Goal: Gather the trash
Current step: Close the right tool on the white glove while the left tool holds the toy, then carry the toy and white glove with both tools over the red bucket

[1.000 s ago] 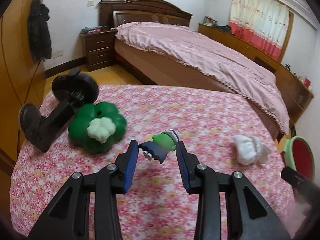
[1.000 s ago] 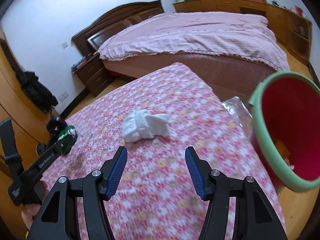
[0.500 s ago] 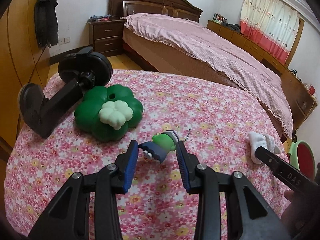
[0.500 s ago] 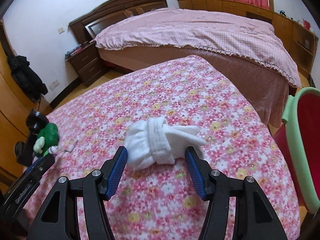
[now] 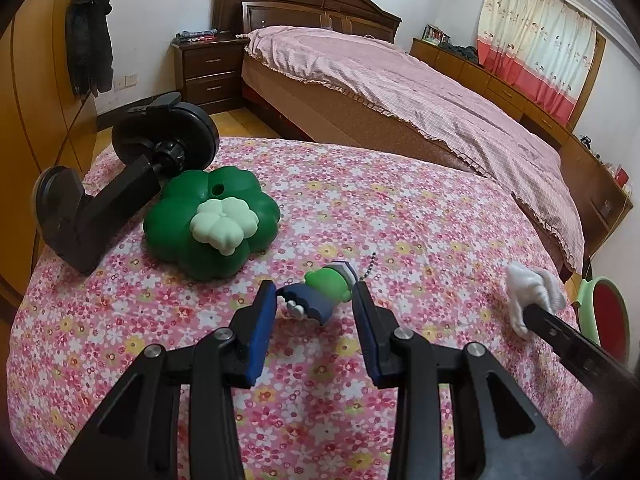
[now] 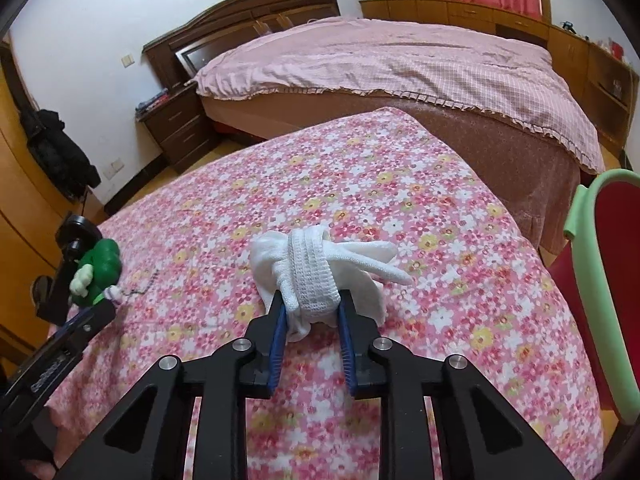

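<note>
Left wrist view: the left gripper [image 5: 316,300] holds a small green-headed figure [image 5: 320,292] between its blue fingers [image 5: 262,320], above the flowered desk [image 5: 360,208]. A green clover toy [image 5: 212,222] and a black stand [image 5: 116,184] lie beyond on the left. At the right edge, the right gripper reaches the white rag [image 5: 532,292], near the red bin [image 5: 604,320].

Right wrist view: the right gripper [image 6: 312,308] has just been closing; its fingers [image 6: 278,332] now stand narrow, pinching the rag [image 6: 316,276], which lies on the desk [image 6: 400,184]. The bin [image 6: 588,216] stands just off the desk's right edge.
</note>
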The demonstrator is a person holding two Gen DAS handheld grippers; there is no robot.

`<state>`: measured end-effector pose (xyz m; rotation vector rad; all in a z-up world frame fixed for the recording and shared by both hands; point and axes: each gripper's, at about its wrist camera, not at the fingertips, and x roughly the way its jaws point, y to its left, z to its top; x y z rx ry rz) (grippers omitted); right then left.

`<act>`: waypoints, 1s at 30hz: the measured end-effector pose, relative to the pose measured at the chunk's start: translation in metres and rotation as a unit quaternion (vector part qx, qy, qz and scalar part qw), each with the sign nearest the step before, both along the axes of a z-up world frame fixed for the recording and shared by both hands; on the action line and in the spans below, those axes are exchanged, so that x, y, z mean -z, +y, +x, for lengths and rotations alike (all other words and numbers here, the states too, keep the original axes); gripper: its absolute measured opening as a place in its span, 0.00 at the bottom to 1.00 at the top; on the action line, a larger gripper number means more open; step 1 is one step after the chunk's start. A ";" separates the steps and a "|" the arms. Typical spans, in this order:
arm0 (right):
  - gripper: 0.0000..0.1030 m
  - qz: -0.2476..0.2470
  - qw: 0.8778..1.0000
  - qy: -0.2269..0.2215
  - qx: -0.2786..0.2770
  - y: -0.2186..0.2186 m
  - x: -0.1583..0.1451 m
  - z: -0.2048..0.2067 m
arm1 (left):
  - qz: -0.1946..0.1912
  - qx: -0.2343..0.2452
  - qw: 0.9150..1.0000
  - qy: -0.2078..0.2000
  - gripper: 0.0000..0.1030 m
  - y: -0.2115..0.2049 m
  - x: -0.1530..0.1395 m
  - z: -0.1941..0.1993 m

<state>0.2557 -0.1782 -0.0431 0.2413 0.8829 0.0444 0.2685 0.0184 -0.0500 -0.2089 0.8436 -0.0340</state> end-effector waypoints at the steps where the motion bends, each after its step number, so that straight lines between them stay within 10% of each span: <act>1: 0.23 0.008 1.000 -0.002 0.001 -0.001 -0.003 -0.005 | 0.000 0.000 1.000 0.000 0.38 0.000 0.000 0.000; 30: 0.23 0.032 0.990 -0.079 0.113 -0.093 -0.061 -0.126 | 0.010 0.085 0.995 -0.040 0.38 -0.058 -0.036 -0.034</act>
